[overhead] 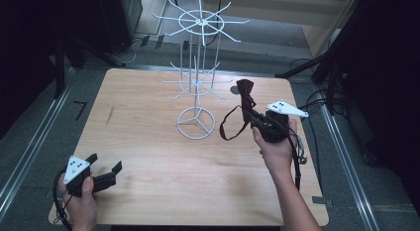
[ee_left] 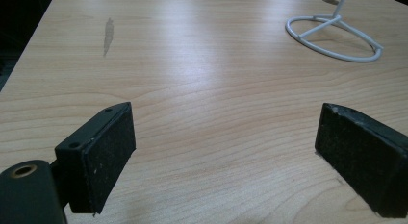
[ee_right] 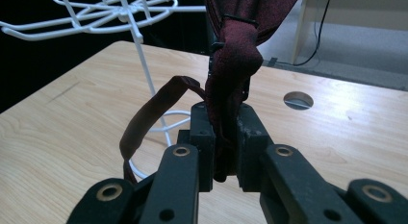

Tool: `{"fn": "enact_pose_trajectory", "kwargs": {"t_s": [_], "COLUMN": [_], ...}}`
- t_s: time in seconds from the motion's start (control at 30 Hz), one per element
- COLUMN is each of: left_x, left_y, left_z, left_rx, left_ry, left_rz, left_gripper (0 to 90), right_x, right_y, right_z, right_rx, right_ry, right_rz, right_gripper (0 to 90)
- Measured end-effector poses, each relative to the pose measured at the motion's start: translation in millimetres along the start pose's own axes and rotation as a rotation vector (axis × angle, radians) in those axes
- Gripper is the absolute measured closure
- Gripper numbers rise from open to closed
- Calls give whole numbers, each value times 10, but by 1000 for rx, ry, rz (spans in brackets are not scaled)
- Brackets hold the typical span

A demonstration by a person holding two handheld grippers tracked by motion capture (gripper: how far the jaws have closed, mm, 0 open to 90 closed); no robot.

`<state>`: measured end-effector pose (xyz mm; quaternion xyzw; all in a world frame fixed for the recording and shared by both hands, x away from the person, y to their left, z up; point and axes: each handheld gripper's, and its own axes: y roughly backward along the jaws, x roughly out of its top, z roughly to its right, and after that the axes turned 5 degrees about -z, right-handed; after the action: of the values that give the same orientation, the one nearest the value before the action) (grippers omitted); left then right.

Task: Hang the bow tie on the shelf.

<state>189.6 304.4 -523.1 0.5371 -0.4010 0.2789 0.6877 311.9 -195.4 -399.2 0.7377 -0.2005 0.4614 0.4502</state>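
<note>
Right gripper [ee_right: 225, 137]: nearest the lens in its own view, we see both black jaws pressed together on dark red fabric, pinching it tight
Bow tie [ee_right: 233, 51]: maroon, held up off the table by our right gripper; its knot rises above the jaws and its thin strap [overhead: 229, 126] hangs down in a loop to the left
Position from the high view: our right hand [overhead: 276, 150] holds the bow tie [overhead: 244, 92] above the right half of the table, just right of the rack and near its lower tier
Rack [overhead: 197, 72]: white wire display stand with two tiers of radiating hooks, a slim centre pole and a ring base [ee_left: 334, 37] resting on the table
Left gripper [overhead: 105, 167]: at the near left corner of the table, jaws spread wide with nothing between them, well apart from the rack
Table [overhead: 148, 156]: pale wood, with a small round hole [ee_right: 298, 100] near its far right side
Risk, as we judge it: the hanging strap could snag a lower hook and tug the light rack over, since our left gripper is not steadying the base
Second risk: the grip sits on a narrow fold of cloth, so a sideways pull might let the tie slip out
</note>
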Motion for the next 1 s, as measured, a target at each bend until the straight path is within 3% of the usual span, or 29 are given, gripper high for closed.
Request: {"fn": "enact_pose_trajectory", "kwargs": {"t_s": [0.6,1.0], "left_x": [0,1], "left_y": [-1,1], "left_z": [-1,-5], "left_rx": [-1,-3], "left_ry": [2,3], "left_rz": [1,-1], "left_gripper": [75,75], "right_x": [197,334], "right_y": [100,19], "right_z": [-163,-241], "right_rx": [30,43], "right_ry": [27,29], "right_rz": [65,74], "right_gripper": [815,815]}}
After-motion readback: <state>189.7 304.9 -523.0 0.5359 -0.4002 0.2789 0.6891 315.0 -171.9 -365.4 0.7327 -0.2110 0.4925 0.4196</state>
